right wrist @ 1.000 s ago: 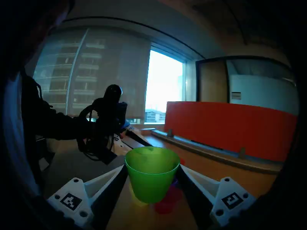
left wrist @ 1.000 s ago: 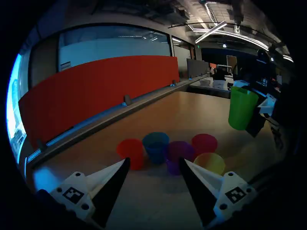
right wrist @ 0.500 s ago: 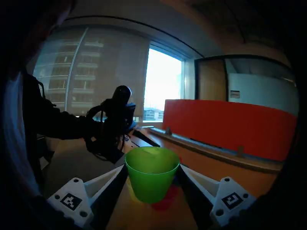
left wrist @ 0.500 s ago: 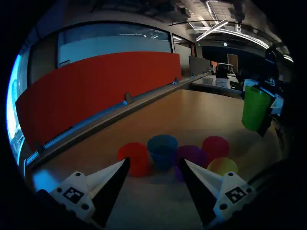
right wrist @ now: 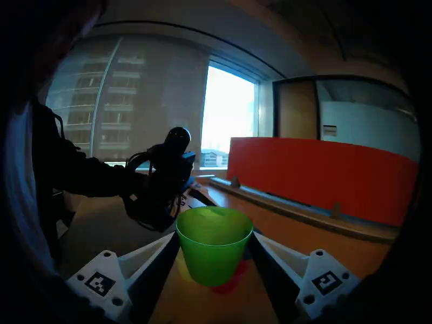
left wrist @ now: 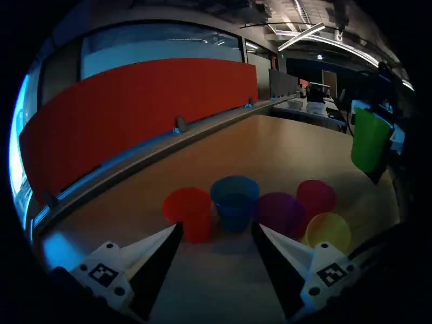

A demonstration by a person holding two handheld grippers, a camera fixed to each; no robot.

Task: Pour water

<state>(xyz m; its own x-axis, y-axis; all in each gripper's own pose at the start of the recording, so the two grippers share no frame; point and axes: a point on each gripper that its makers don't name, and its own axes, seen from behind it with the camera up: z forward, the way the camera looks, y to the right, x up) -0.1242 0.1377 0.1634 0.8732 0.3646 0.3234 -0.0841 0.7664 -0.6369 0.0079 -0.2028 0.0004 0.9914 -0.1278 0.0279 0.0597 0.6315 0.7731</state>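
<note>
Wooden desktop (left wrist: pixel 302 146) bears five coloured plastic cups (left wrist: pixel 235 201) at 12 o'clock of the empty, open-jawed left gripper (left wrist: pixel 216 227), while the right gripper (right wrist: pixel 214 237) clamps an upright green plastic cup (right wrist: pixel 214 259), probably keeping water unspilled until pouring.

reddish cup (right wrist: pixel 233 272) mostly hidden behind green cup (right wrist: pixel 214 245), purple cup (left wrist: pixel 278 211) base behind left gripper (left wrist: pixel 216 224) jaws, green cup's contents unclear

I see a red partition (left wrist: pixel 135 108) along the far edge of the wooden desk (left wrist: pixel 281 146), ceiling lights (left wrist: pixel 301 39) overhead, and a bright window (right wrist: pixel 229 113) with a blind (right wrist: pixel 146 102) beside it.
</note>
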